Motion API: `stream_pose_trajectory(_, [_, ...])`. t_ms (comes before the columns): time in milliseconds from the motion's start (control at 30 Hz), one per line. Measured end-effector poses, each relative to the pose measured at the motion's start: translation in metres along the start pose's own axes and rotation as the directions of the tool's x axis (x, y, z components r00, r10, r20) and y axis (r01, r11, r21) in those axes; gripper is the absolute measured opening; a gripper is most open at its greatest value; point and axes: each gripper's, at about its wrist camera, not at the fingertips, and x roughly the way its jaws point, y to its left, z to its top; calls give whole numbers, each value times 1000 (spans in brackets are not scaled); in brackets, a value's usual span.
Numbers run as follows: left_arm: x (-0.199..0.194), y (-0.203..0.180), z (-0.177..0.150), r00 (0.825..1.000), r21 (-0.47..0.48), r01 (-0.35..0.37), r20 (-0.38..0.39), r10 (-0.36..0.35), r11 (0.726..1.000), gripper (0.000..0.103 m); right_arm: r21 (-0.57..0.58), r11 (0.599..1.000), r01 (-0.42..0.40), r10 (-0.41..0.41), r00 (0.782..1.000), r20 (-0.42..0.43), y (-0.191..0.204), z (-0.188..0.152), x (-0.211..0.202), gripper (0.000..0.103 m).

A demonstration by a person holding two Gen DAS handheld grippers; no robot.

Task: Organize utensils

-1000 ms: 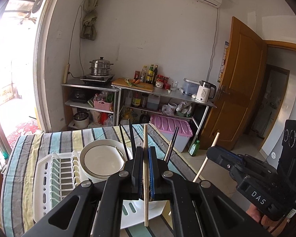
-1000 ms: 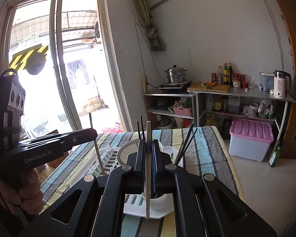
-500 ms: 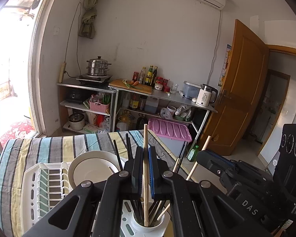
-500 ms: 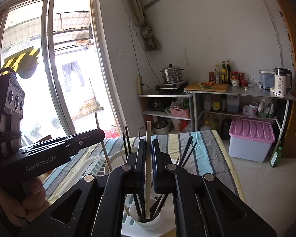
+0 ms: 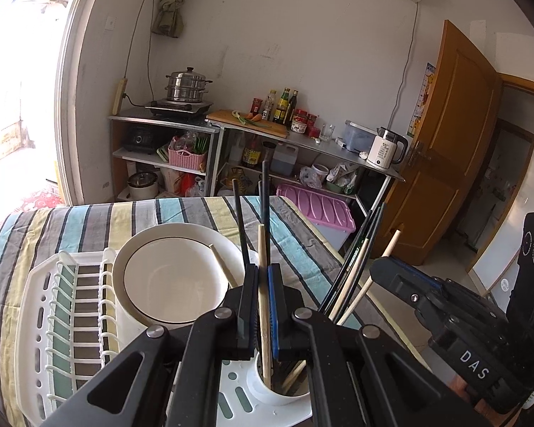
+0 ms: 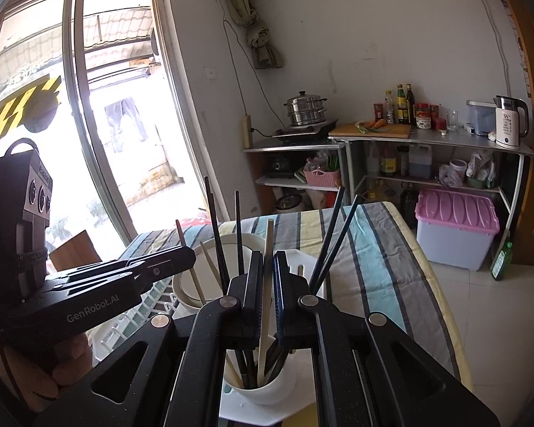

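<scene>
My left gripper [image 5: 264, 277] is shut on a light wooden chopstick [image 5: 262, 249], held upright with its lower end inside the white utensil cup [image 5: 267, 388]. My right gripper [image 6: 267, 267] is shut on another wooden chopstick [image 6: 269, 238], its lower end also in the white utensil cup [image 6: 267, 389]. The cup stands at the corner of a white dish rack [image 5: 39, 320] and holds several black chopsticks [image 5: 265, 192] and wooden ones. Each gripper also shows in the other's view: the right one [image 5: 384, 274], the left one [image 6: 188, 254].
A white bowl [image 5: 171, 274] stands in the rack behind the cup. The rack sits on a table with a striped cloth [image 5: 89, 220]. Behind are metal shelves with a steamer pot [image 5: 187, 85], bottles, a kettle [image 5: 386, 149], a pink-lidded bin [image 6: 455, 227] and a wooden door [image 5: 455, 142].
Both grippers have moved down and forward with their chopsticks. The chopstick ends now sit inside the cup, which looms closer below the fingers.
</scene>
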Motion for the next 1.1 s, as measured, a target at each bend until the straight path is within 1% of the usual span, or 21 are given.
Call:
stream_pose_trajectory(167, [4, 1, -3, 1000, -5, -18, -12, 18, 1000, 5, 1, 1000, 14, -14, 999, -35, -1, -5, 9, 6])
stream_pose_trajectory(367, [9, -2, -5, 999, 8, -31, -30, 31, 999, 5, 3, 1000, 26, -26, 999, -29, -3, -7, 8, 6])
stream_pose_trajectory(433, [9, -2, -6, 999, 11, -40, -27, 40, 999, 6, 4, 1000, 19, -19, 999, -33, -3, -5, 7, 6])
stream_pose_trajectory(600, [4, 0, -6, 999, -5, -36, -21, 36, 999, 6, -4, 1000, 20, -21, 999, -46, -4, -5, 4, 6])
stream_pose_trajectory(667, [-1, 0, -6, 999, -3, -31, -18, 31, 1000, 6, -8, 1000, 21, -22, 999, -40, -3, -6, 1, 7])
stream_pose_trajectory(733, [-5, 0, -8, 999, -2, -38, -16, 38, 999, 6, -10, 1000, 20, -21, 999, -37, -3, -8, -3, 12])
stream_pose_trajectory(833, [-16, 0, -14, 999, 2, -49, -12, 49, 999, 6, -17, 1000, 23, -23, 999, -32, -1, -12, -11, 13])
stream_pose_trajectory(1033, [-50, -4, -40, 997, 10, -73, 17, 73, 997, 6, -38, 999, 31, -32, 999, -18, 7, -25, -35, 15])
stream_pose_trajectory(1100, [-63, -5, -52, 996, 13, -82, 21, 82, 997, 6, -45, 998, 33, -34, 999, -13, 11, -31, -46, 17])
